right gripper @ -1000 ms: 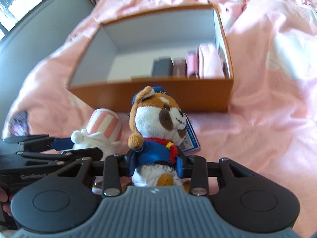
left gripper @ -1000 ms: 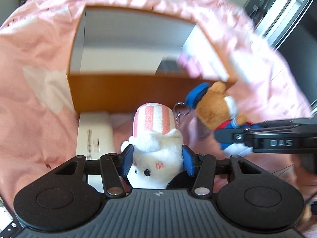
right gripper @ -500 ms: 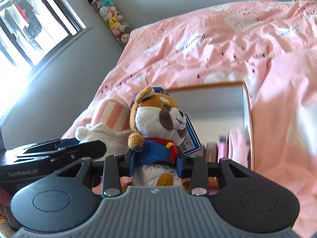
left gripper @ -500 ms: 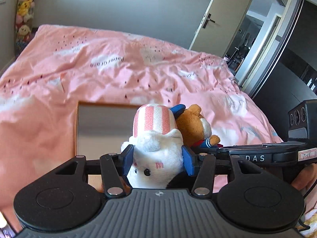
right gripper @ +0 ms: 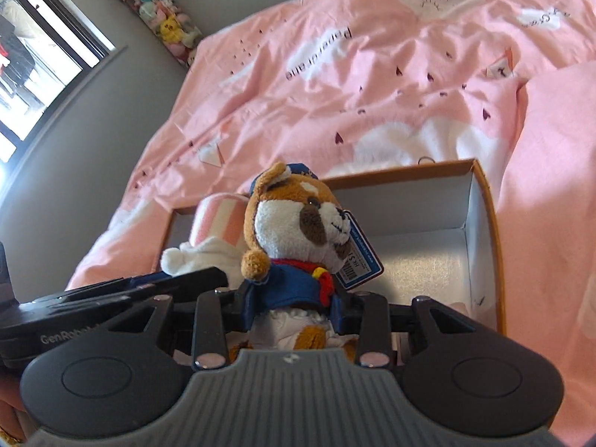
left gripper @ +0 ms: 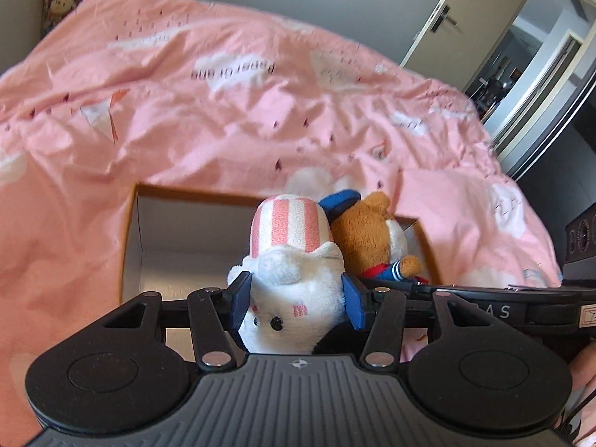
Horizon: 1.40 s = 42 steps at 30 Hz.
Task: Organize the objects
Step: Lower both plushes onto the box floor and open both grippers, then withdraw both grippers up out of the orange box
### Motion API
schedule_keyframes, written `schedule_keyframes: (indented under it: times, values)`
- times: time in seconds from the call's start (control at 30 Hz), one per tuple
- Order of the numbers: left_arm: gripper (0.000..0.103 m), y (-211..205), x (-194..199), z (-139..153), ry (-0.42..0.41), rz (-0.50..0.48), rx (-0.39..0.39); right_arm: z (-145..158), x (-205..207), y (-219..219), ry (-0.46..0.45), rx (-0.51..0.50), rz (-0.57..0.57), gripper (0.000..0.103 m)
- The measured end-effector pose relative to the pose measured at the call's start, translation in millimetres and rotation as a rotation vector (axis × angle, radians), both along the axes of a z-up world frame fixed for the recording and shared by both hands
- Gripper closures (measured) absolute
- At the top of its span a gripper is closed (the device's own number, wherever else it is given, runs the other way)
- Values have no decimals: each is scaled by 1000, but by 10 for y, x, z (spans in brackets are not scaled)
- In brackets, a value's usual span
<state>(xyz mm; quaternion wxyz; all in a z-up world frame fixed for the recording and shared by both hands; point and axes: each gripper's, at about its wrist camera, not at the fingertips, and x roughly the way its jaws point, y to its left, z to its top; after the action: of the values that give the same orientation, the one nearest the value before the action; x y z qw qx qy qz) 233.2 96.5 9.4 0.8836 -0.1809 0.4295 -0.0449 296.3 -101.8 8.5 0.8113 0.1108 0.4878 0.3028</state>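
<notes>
Left tool (left gripper: 296,294) clamped on white plush (left gripper: 294,283); right tool (right gripper: 294,307) clamped on dog plush (right gripper: 298,246). Both held side by side, touching, above open box (right gripper: 480,223) on bed (right gripper: 372,74). Box directly below, slightly ahead.

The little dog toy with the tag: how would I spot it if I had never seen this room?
Find the pink bed cover, then the orange box lying open on it. In front of the box, the right gripper holds a brown-and-white dog plush. Unlike the white plush with a pink-striped hat beside it, it wears a blue cap, blue jacket and barcode tag.
</notes>
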Motion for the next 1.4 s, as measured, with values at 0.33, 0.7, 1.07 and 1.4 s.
schedule_keyframes:
  times: [0.33,0.7,1.07,1.4]
  values:
    - [45,31,216,-424,76,12,-9,-477,270,154,58,-102,16,64]
    - [37,89,293,-571,112,16,-44,-676,324,185,68,-188,39,57]
    - [44,183,149,-308,134,-13,-45,-236,81,76,-44,-227,141,65]
    - [61,63,125,-583,178,52,-83,-584,82,153,12,-283,129,86]
